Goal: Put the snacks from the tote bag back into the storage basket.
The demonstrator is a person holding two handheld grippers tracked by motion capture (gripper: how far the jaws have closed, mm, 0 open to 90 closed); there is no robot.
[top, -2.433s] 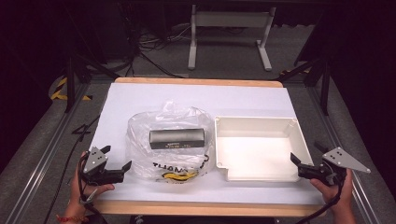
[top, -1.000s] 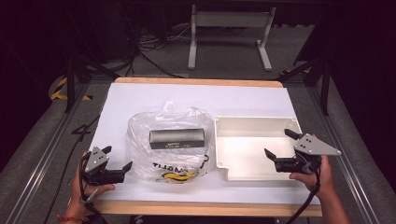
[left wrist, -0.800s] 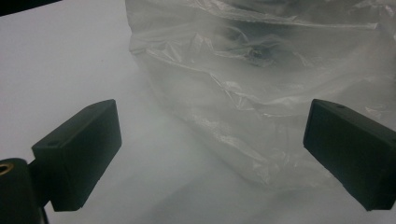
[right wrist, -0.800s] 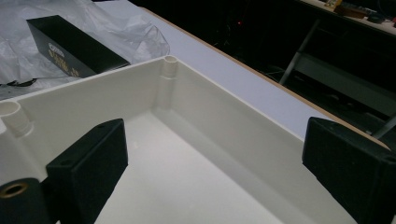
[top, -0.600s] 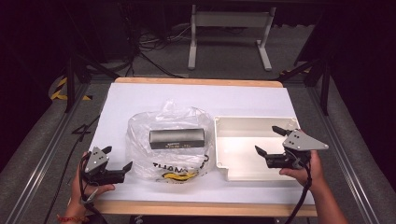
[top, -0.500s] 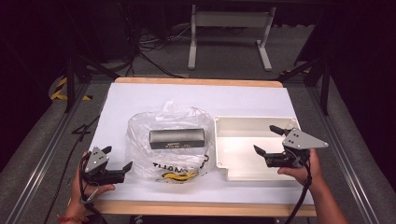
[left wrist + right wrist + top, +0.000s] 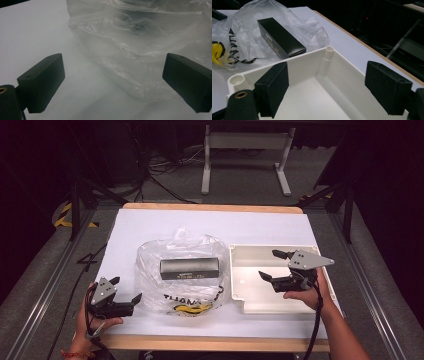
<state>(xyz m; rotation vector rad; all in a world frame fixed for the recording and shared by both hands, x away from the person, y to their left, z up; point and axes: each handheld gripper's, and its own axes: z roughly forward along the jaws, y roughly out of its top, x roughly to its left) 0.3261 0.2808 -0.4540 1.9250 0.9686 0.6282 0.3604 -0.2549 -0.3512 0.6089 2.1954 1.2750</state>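
**Right gripper moves in over the tray, box not yet touched**

We're looking down on the white worktop, and the work has barely begun. The black box lies flat inside the clear plastic bag at the middle of the worktop, untouched as far as we can see. Just beside the bag, to its right, sits the white tray, and there's nothing in it. Our read: the box has to come out of that bag and most likely go into the tray, so every step of that is still ahead.

Now the grippers. The left gripper waits at the near left edge of the bag, jaws spread wide with nothing between them; in the left gripper view we see the crumpled plastic just ahead of its fingertips, no contact. The right gripper hovers over the tray, pointing toward the bag. Its jaws have just been closing and stand about half open, holding nothing.

Compared with a couple of seconds ago, the right gripper has come in from the near right corner of the tray to above its middle. The left gripper, bag, box and tray sit where they were.
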